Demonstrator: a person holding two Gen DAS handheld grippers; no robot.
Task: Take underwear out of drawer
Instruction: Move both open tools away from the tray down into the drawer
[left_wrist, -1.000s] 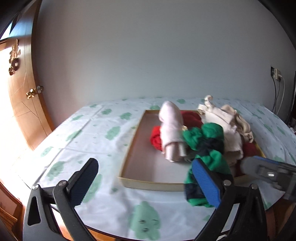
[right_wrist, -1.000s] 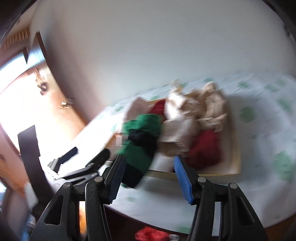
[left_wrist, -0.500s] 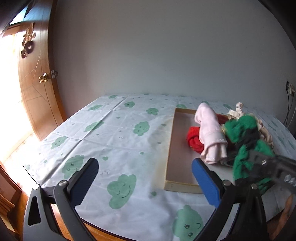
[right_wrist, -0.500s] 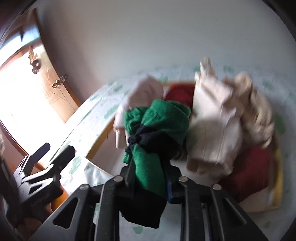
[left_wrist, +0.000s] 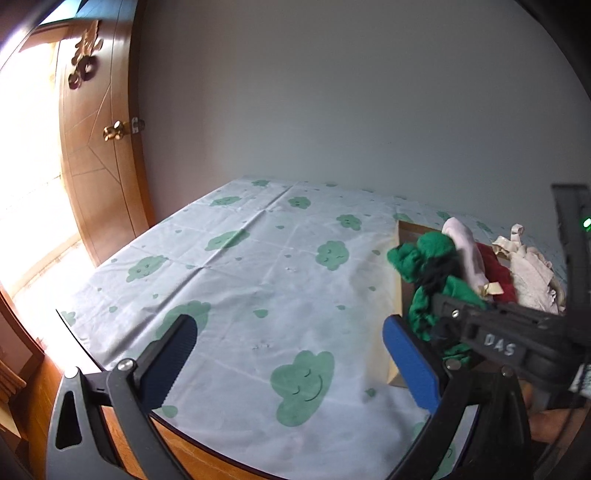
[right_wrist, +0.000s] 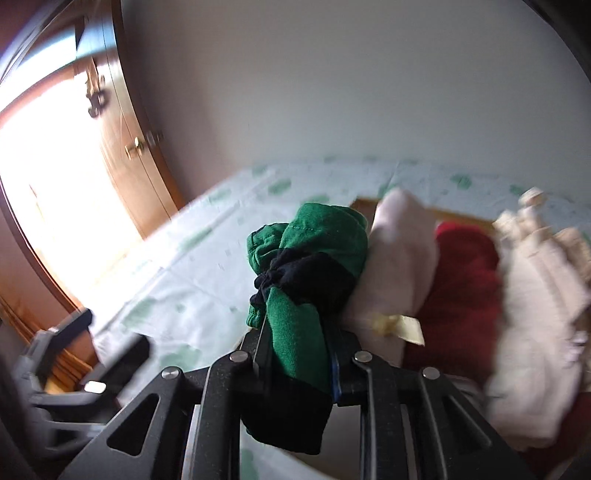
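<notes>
**Black frames, blue pads, silver screws**

The left gripper has a black plastic frame with triangular cut-outs in its arms. Its fingers carry blue ribbed pads, one bright, one dark in shadow. Round silver screws sit at each finger joint. The right gripper has the same black frame, with slotted cut-outs and four silver screw heads across its front; a thin blue pad edge shows on one finger. Seen from the left wrist view, its side bears raised letters "DAS", and a small green light glows on a black upright part behind.
</notes>
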